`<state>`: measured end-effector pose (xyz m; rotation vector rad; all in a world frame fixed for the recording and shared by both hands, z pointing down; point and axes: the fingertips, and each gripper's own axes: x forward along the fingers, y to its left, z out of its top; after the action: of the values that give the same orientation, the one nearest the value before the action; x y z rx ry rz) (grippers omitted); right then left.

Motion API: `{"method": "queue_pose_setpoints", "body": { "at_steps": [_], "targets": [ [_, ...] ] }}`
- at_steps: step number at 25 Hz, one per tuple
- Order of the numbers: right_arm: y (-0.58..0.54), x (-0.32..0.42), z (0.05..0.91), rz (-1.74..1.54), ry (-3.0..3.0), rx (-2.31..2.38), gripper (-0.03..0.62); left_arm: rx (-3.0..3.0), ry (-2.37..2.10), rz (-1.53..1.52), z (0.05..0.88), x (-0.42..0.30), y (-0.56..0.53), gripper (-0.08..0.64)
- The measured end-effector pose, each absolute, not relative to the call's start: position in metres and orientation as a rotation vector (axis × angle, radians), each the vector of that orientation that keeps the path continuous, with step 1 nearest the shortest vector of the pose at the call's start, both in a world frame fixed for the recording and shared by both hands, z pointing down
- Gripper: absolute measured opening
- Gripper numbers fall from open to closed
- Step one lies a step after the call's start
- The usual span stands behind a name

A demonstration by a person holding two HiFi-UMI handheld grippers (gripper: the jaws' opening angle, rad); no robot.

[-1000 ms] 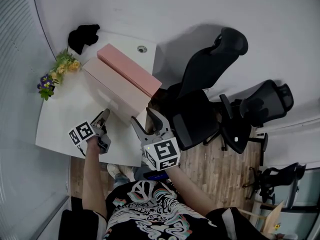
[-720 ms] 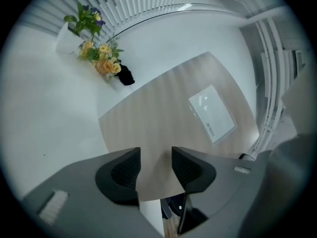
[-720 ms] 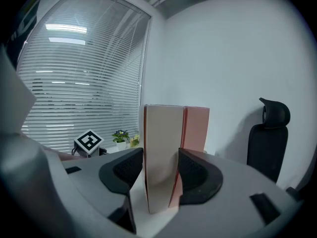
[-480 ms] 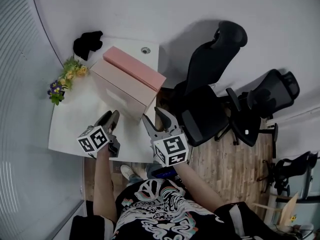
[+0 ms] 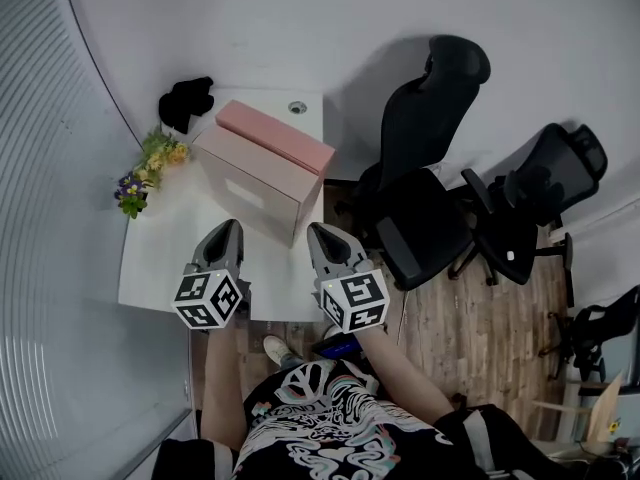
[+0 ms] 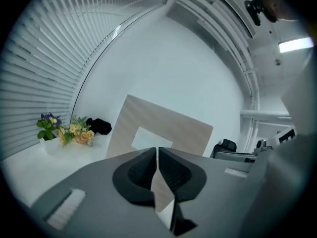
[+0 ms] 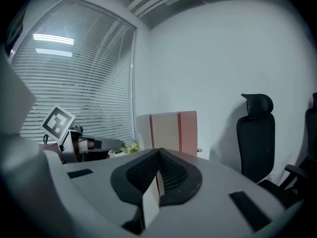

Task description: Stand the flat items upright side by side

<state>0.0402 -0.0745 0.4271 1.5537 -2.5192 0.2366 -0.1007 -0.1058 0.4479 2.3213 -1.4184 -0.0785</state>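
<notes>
Head view shows the left gripper (image 5: pixel 229 228) and right gripper (image 5: pixel 319 231) drawn back, jaws just closed together on nothing. At their twelve o'clock, the beige box (image 5: pixel 252 181) and pink box (image 5: pixel 281 137) stand upright side by side on the tabletop (image 5: pixel 165 263); the task looks done.

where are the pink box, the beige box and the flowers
pink box (image 5: pixel 278 136), head view, on its long upper edge
beige box (image 5: pixel 248 190), head view, on its broad side face
flowers (image 5: pixel 162 153), head view, on the yellow blooms
</notes>
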Motion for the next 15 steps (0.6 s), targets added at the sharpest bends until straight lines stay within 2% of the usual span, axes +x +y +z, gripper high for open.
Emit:
{"method": "queue_pose_setpoints", "body": {
  "at_steps": [5, 15],
  "targets": [
    [-0.063, 0.043, 0.418, 0.244, -2.586, 1.483, -0.002, 2.329, -1.467, -0.1, 0.422, -0.092, -0.091, 0.0],
    [-0.046, 0.094, 0.408, 0.243, -2.533, 1.535, 0.002, 2.368, -1.523, -0.06, 0.398, -0.049, -0.052, 0.0]
  ]
}}
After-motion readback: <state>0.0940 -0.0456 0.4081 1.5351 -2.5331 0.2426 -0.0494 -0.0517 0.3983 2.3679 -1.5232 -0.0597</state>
